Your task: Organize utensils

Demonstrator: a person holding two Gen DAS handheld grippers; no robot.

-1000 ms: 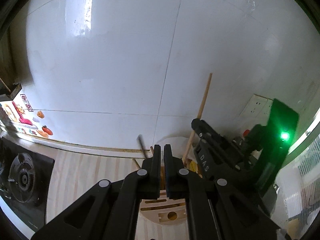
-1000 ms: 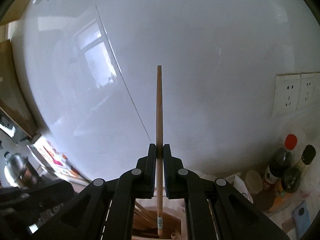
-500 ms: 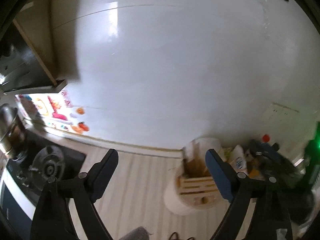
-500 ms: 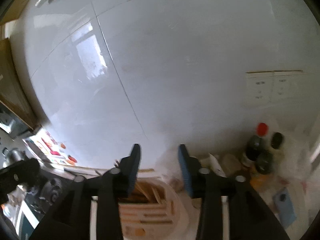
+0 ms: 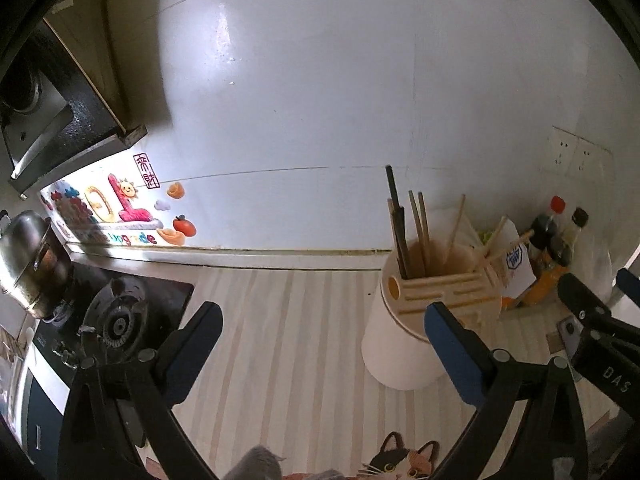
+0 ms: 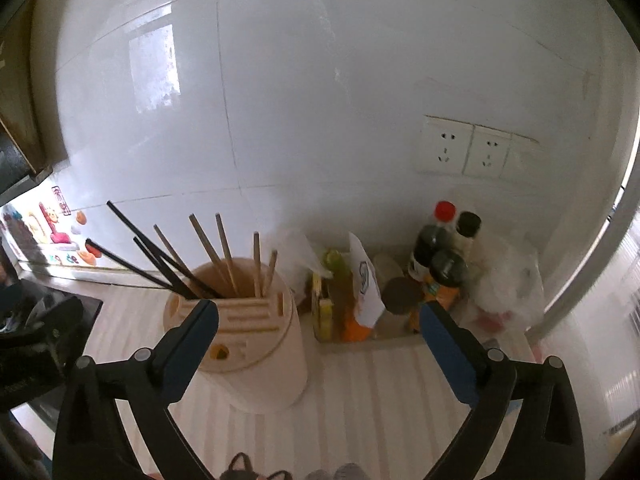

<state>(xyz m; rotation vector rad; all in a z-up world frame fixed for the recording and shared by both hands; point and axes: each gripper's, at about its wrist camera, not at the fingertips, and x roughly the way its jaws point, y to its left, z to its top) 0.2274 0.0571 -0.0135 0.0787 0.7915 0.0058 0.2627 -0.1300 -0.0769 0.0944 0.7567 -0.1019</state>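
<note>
Chopsticks in, both grippers empty.
Chopsticks (image 6: 224, 260) stand in holder (image 6: 256, 368) near the surface's back edge; left gripper (image 5: 320, 344) and right gripper (image 6: 320, 344) jaws just opened wide, nothing between. No loose utensils visible.

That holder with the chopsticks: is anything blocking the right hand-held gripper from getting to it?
Nothing visible does. The right hand-held gripper stands open and empty, and the holder lies just beyond its left finger.

The wall sticker (image 5: 116, 216), at nine o'clock in the left wrist view, carries coloured letters reading roughly "Upgrade", with a red-framed seal of Chinese characters above, too small to read. The right gripper's (image 5: 618, 376) black body, at four o'clock, bears "DAS".
</note>
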